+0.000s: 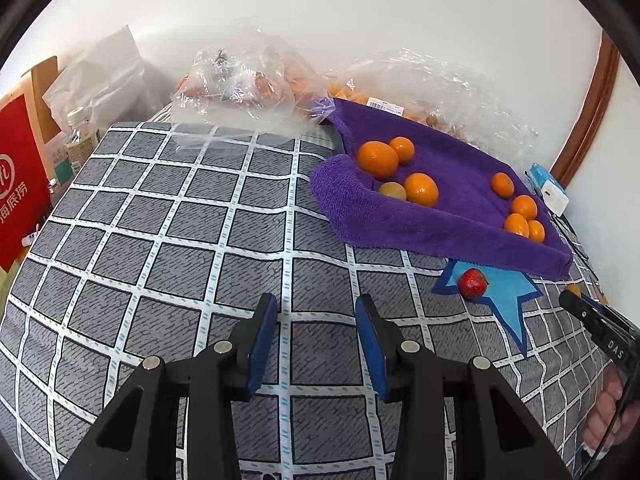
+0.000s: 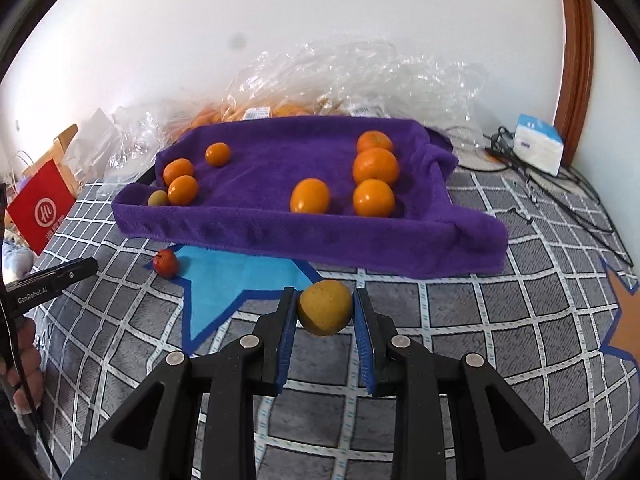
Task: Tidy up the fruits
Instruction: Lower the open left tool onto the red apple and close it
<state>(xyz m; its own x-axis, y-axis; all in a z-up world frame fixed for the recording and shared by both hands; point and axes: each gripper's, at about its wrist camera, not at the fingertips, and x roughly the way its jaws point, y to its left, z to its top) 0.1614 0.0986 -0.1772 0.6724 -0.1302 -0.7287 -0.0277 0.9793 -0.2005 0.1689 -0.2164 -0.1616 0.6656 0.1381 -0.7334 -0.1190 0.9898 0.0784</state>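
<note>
Right gripper (image 2: 325, 307) is clamped on a yellowish fruit (image 2: 325, 307), just short of the purple towel tray (image 2: 280, 236) at twelve o'clock. Seven oranges (image 2: 310, 196) and a small greenish fruit (image 2: 157, 198) sit in it. I see my left gripper (image 1: 316, 312) parted, empty; a red fruit (image 1: 472, 283) lies at two o'clock.

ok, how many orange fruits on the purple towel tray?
7. Three orange fruits cluster at its left end, one sits mid-front, three stack at the right. More could hide behind the purple towel tray front wall.
</note>
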